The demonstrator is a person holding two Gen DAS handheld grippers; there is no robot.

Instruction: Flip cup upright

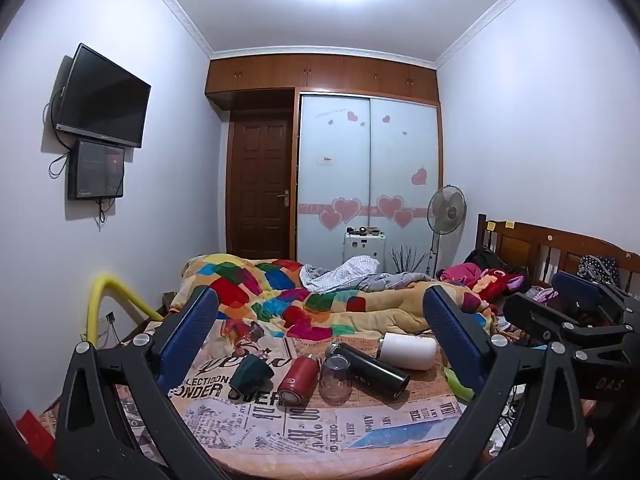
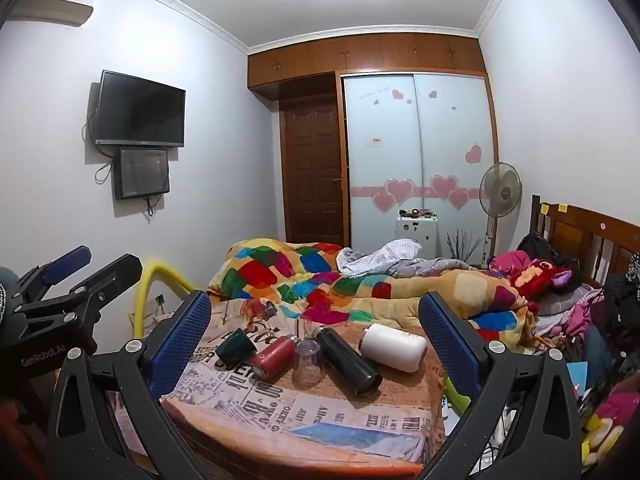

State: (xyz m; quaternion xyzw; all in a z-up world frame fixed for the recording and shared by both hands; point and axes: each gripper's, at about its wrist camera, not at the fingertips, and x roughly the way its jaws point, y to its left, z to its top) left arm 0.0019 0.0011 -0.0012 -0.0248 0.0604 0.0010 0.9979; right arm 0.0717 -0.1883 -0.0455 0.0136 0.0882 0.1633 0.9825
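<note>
Both tools spread wide, left tool (image 1: 320, 320) and right tool (image 2: 316, 316), nothing pinched. Five cups crowded on the surface (image 2: 320, 412), clear cup (image 2: 308, 362) apparently touching black bottle (image 2: 348, 360). Risk: nudging neighbours, setting them rolling off.

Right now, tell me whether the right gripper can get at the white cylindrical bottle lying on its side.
Probably yes. The right gripper is open, and the white cylindrical bottle lies on the newspaper-print tabletop at the right end of the row, its near side exposed; only the black flask touches its left.
</note>
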